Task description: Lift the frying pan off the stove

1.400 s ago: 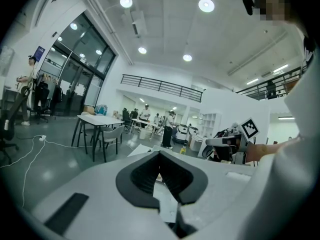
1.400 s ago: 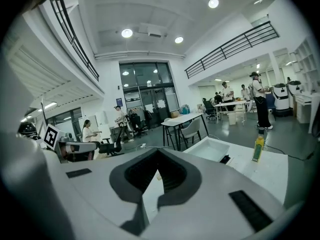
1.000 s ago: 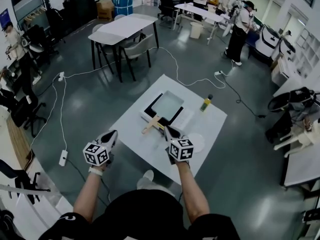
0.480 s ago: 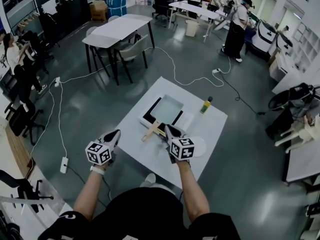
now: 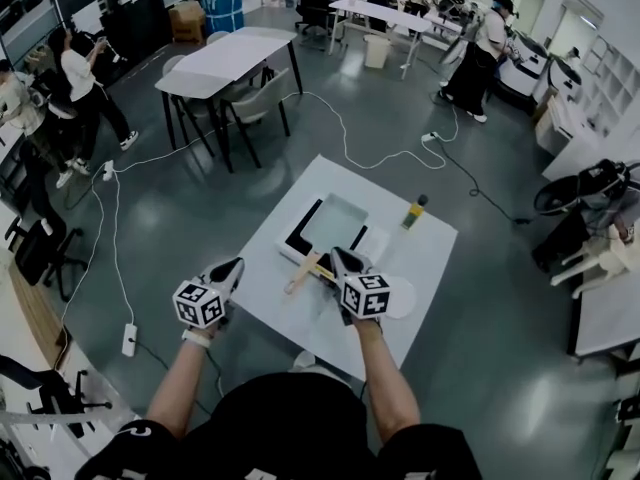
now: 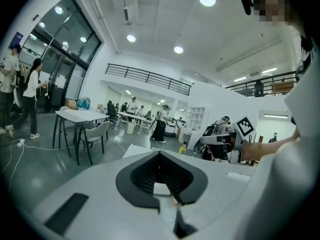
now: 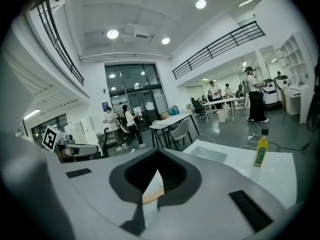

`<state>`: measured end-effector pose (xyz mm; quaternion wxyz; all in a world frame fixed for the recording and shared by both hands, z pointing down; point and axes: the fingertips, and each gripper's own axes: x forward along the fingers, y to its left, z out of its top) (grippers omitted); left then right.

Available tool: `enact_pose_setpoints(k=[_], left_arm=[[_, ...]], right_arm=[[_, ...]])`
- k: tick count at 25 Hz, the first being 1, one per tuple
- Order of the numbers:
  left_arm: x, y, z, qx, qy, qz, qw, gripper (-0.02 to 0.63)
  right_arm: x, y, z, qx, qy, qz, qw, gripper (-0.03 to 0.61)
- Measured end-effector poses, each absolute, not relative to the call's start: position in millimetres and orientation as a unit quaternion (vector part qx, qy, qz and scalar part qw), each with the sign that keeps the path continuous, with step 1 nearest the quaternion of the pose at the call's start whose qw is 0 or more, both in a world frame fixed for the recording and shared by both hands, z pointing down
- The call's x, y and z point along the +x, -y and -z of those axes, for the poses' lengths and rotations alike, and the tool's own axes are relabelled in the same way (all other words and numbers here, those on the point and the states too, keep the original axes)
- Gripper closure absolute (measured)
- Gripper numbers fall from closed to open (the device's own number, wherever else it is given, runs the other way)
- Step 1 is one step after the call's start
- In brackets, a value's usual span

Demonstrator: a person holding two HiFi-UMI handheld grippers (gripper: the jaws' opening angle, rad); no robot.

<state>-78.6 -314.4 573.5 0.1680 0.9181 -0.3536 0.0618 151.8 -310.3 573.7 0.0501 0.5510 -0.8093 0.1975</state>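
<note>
A square pale frying pan (image 5: 333, 221) sits on a black stove (image 5: 300, 238) on the white table (image 5: 420, 258); its wooden handle (image 5: 300, 271) points toward me. My right gripper (image 5: 336, 257) is shut, its tips just right of the handle's near part and seemingly apart from it. Through its jaws in the right gripper view I see a bit of the handle (image 7: 150, 194) and the pan (image 7: 210, 154) beyond. My left gripper (image 5: 236, 264) hangs shut at the table's left edge, holding nothing. The left gripper view shows its joined jaws and the right gripper (image 6: 225, 143) off to the right.
A yellow bottle (image 5: 413, 210) stands right of the stove, with a white round disc (image 5: 402, 296) near the table's right front. Cables (image 5: 350, 133) run over the floor. A table with chairs (image 5: 225, 60) stands behind, and people move at the left and back.
Both grippers stay shut and keep nearly the same places. The view has drifted slightly, and people at the left have walked further into the room.
</note>
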Motion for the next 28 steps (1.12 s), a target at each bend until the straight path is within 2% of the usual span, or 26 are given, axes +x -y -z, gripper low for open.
enact_pose_setpoints(k=[18,28], left_arm=[[-48,341,-594,0.931,0.308,-0.078,0.183,0.615],[-14,328,-645,0.938,0.239,-0.111,0.226,0.615]], right_arm=[[165,329,-593,0.564,0.795,-0.215,0.063,0.581],[169,315,-649,0.563,0.779,-0.260,0.089,0.581]])
